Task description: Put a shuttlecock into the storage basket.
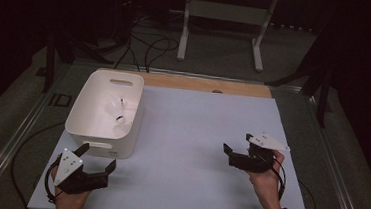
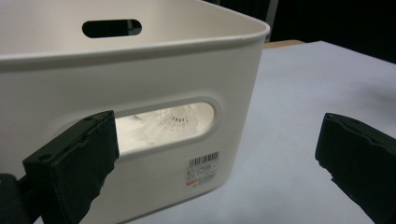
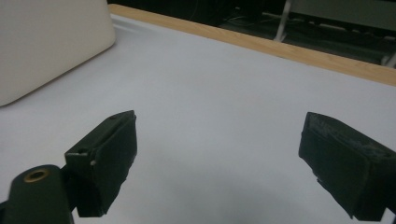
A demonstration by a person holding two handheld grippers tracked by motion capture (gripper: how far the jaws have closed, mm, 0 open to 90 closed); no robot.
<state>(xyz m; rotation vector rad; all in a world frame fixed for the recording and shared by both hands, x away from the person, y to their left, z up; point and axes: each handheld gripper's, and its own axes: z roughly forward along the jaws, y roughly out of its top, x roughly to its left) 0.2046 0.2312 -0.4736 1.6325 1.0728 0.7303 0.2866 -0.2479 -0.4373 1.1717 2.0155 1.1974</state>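
while the left gripper (image 1: 97, 156) hovers with its jaws spread wide and nothing between them, it sits just beside the near wall of the bin (image 1: 84, 126) at the table's left; the right gripper (image 1: 235, 144), also wide apart and empty, hangs over bare table (image 1: 191, 135) well away to the right

the bin is white plastic with rounded corners, a slot handle cut in the near and far walls, standing upright on the pale sheet. through the near slot in the left gripper view a white shuttlecock (image 2: 180, 119) shows inside, its feather skirt lit bright; from above two pale shapes lie in the bin, washed out

a barcode sticker (image 2: 203, 168) with a red mark sits low on the near wall, its print too small to read. only a corner of the bin shows in the right gripper view
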